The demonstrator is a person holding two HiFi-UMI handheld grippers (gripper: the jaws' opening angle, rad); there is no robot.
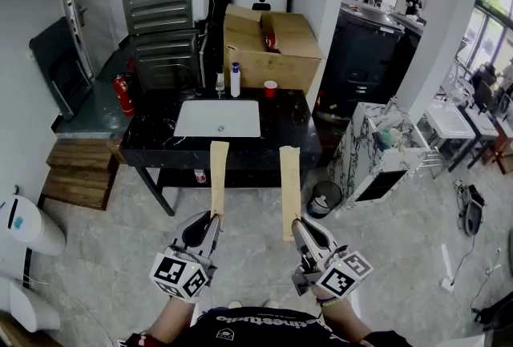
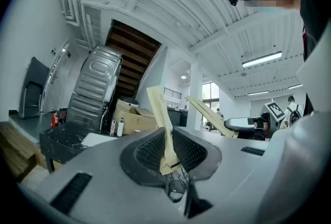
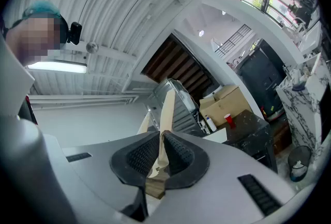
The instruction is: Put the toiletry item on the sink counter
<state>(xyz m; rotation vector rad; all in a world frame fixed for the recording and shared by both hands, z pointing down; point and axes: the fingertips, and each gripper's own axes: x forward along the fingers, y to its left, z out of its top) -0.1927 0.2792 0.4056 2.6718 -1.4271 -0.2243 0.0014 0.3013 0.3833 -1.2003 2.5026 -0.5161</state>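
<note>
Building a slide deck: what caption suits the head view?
Left gripper holds the left strip, right gripper the right strip, before the black sink counter.

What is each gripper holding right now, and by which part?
Each clamps a flat tan strip by its near end: left gripper the left strip, right gripper the right strip. The rest of each strip sticks out forward.

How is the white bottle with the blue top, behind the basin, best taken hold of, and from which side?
I would grip the white bottle on its straight body, below the narrow blue pump. It stands upright, so close on it sideways. Come from the front, over the basin: the cardboard box stands close behind it.
</note>
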